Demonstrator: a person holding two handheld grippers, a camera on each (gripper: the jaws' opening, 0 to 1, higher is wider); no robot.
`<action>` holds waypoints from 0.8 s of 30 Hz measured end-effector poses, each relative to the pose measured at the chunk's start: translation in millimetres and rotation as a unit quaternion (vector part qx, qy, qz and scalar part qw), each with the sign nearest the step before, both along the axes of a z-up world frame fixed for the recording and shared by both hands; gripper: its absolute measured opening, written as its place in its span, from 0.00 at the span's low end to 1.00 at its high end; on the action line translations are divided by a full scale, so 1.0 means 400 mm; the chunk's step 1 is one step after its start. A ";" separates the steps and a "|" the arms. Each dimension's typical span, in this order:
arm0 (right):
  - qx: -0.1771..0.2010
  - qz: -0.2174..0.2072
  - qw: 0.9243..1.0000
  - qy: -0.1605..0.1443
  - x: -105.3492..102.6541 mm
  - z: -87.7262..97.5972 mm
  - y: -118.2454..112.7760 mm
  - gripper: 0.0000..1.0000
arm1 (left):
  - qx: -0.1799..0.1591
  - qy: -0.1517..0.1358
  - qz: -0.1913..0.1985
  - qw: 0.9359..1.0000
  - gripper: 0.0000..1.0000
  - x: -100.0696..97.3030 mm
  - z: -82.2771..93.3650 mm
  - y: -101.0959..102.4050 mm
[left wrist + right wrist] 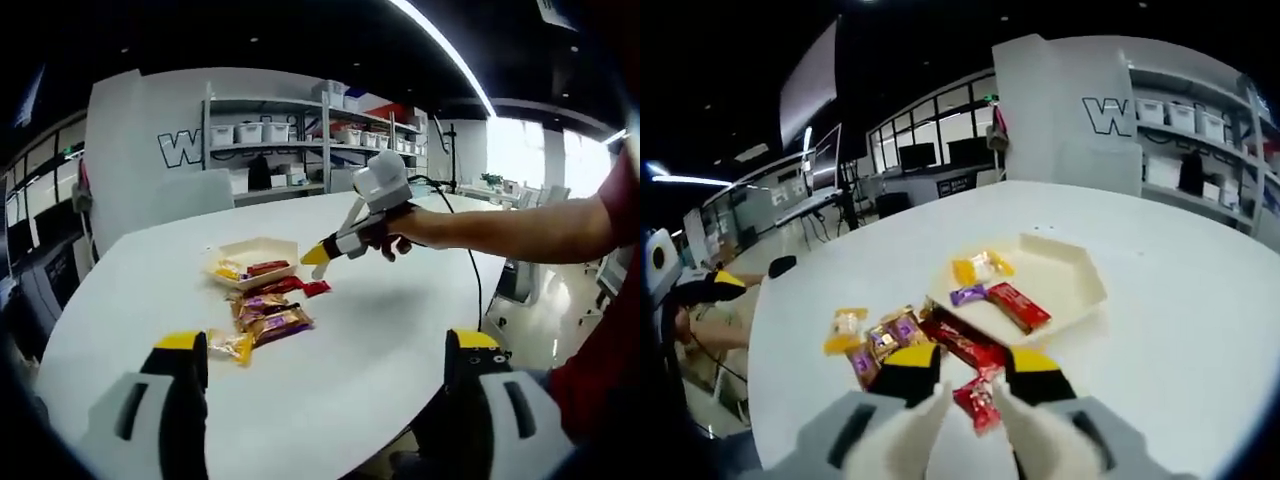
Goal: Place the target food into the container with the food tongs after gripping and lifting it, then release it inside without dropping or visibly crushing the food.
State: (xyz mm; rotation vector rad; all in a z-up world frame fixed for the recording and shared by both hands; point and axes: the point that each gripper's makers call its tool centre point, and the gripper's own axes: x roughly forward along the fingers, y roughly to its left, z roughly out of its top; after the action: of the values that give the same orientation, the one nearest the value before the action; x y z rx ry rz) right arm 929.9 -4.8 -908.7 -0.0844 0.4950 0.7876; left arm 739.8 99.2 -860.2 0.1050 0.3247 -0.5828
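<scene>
Right gripper (975, 395) jaws pinch a red wrapped snack (978, 398) low over the table (1200, 300), just short of the tray (1075, 270). Judged light, crinkly, slippery; grip mid-wrapper. Left gripper (325, 365) jaws spread, empty.

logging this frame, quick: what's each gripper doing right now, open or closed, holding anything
Left gripper: open, jaws wide apart, holding nothing.
Right gripper: tongs tips on either side of a red snack packet; whether they grip it cannot be told.

Cream hexagonal container (1065, 275) lies open on the tabletop (1180, 330), holding yellow, purple and red wrapped snacks. A red packet (978, 398) lies between the tong tips.
</scene>
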 end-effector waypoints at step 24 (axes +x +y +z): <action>-0.013 0.012 1.000 -0.015 0.000 -0.005 0.001 0.21 | -0.002 0.026 0.014 1.000 0.96 -0.002 -0.079 0.023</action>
State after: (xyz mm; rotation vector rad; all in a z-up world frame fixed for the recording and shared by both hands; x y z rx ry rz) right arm 929.9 -4.3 -910.7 -0.1258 0.4766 0.8036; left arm 739.2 108.4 -891.9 0.0806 0.3750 -0.5586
